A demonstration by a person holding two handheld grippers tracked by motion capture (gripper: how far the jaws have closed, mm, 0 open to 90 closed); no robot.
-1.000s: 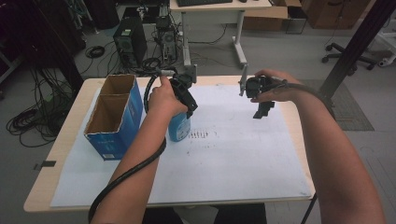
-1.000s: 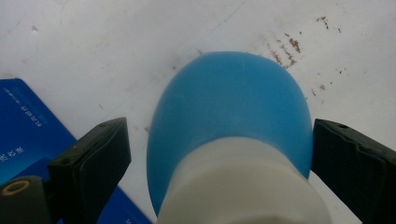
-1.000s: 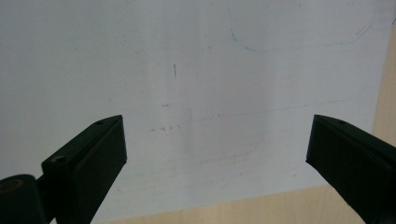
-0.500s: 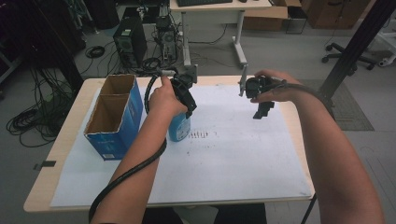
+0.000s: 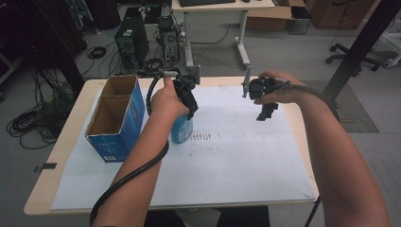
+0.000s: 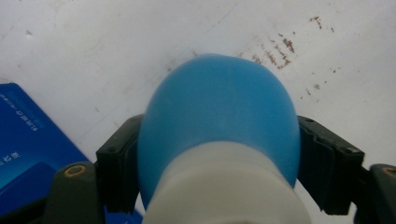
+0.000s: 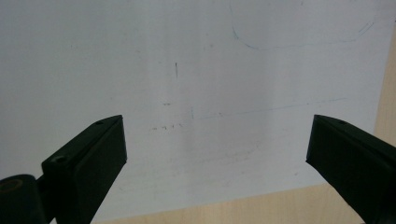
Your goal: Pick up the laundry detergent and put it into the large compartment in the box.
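Two hand-held claws work over a wooden worktop (image 5: 71, 142) laid with a large white paper sheet (image 5: 236, 161), in a room of grey flooring, tangled cables and desktop computer towers (image 5: 130, 40) beyond the far edge. At left, the left claw (image 5: 186, 97) pinches a blue bottle (image 5: 181, 130) with a white neck, its jaws pressed against both sides of the rounded blue body; the bottle stands on the sheet just right of an open blue cardboard box (image 5: 116, 118) with two compartments, both brown inside. Some white lettering runs along the box's blue side, too small and blurred to read in either the high view or the left gripper view. At right, the right claw (image 5: 266, 109) is held above the far right part of the sheet with jaws spread wide and nothing between them. The left gripper view looks down over the bottle (image 6: 219, 121) and shows a scatter of small brown marks (image 6: 280, 46) on the paper beside it, along with a corner of the box (image 6: 28, 140). The right gripper view shows faint pencil-like lines and curves (image 7: 299, 42) drawn on the sheet, and the bare wooden edge of the worktop (image 7: 224, 212) past the paper. A second desk (image 5: 222, 7) and an office chair base (image 5: 354, 54) stand far back.
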